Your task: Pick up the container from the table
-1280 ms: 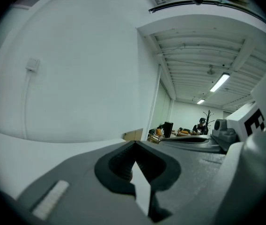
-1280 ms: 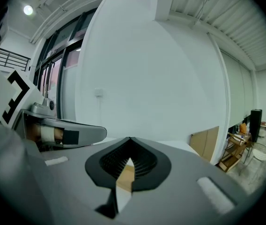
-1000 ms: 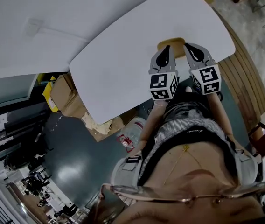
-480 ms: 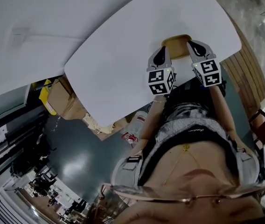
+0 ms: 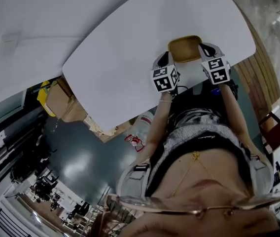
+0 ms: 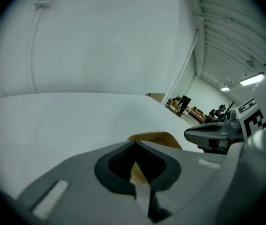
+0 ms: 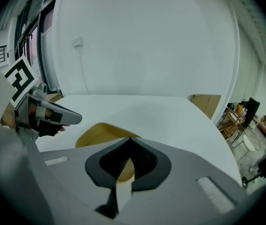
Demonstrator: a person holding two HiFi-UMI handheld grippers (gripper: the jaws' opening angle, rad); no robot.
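The shallow tan container (image 5: pixel 185 48) sits on the white surface (image 5: pixel 115 68) directly between the left tool (image 5: pixel 163 59) and right tool (image 5: pixel 207 49). Both tools are pinched together, empty and equally near.

Head view, against one second back: both claws have dropped toward the bench (image 5: pixel 115 68); their marker cubes show smaller. Left claw (image 5: pixel 162 58) now sits beside the near-left corner of the container (image 5: pixel 185 48), right claw (image 5: pixel 207 47) beside its near-right corner. The container was mostly hidden behind them; now its tan inside is open to view between them.
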